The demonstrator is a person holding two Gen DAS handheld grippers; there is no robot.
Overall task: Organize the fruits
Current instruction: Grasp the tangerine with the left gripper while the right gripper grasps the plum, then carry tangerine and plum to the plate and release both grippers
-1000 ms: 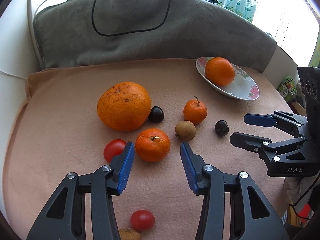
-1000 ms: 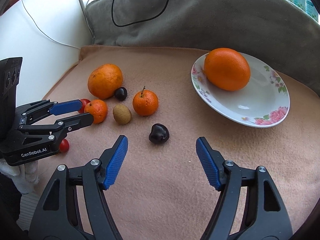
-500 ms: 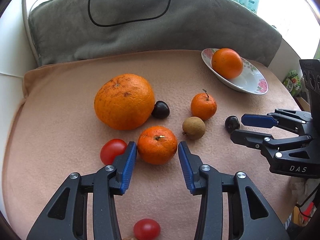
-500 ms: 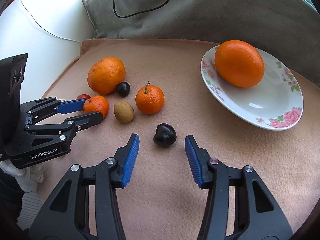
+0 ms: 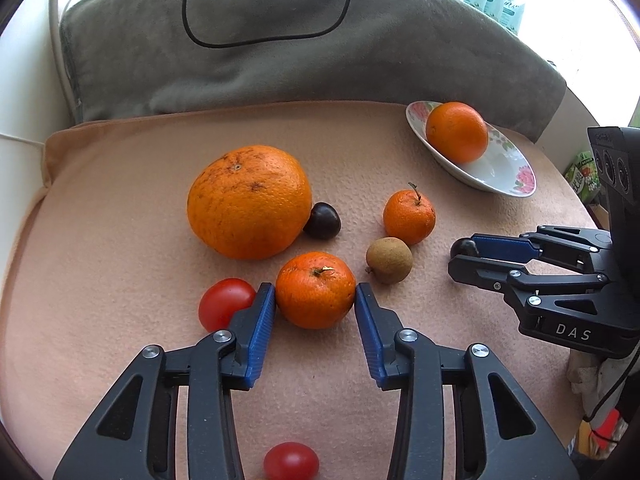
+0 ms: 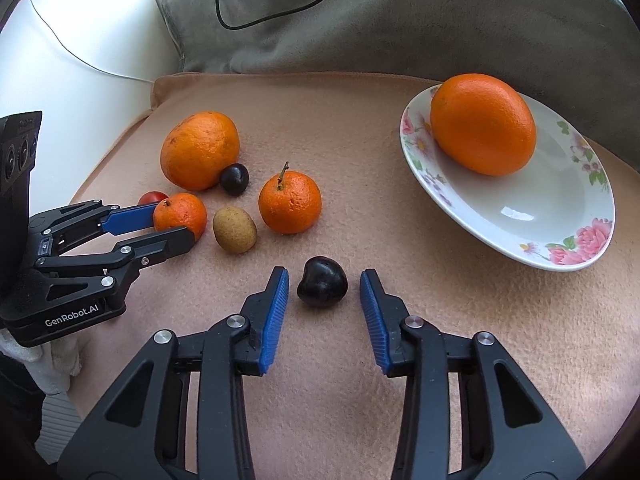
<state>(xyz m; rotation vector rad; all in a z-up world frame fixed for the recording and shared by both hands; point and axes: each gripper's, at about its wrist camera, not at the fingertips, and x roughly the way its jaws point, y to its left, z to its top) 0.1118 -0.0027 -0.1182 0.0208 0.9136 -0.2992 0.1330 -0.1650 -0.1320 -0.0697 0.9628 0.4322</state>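
Fruit lies loose on the peach blanket [image 6: 400, 360]; one big orange [image 6: 482, 124] sits on the flowered plate [image 6: 520, 236]. My left gripper [image 5: 315, 300] has been narrowing, its pads touching both sides of a small tangerine [image 5: 315, 290]. My right gripper [image 6: 323, 292] has just been closing round a dark cherry [image 6: 322, 286], gaps showing on both sides, not yet pinching. Risks, as I judge: cherry squirts out if the pads meet it off-centre; the left pad sits against a red tomato [image 5: 224, 302] and may nudge it rolling; soft blanket lets round fruit wander.
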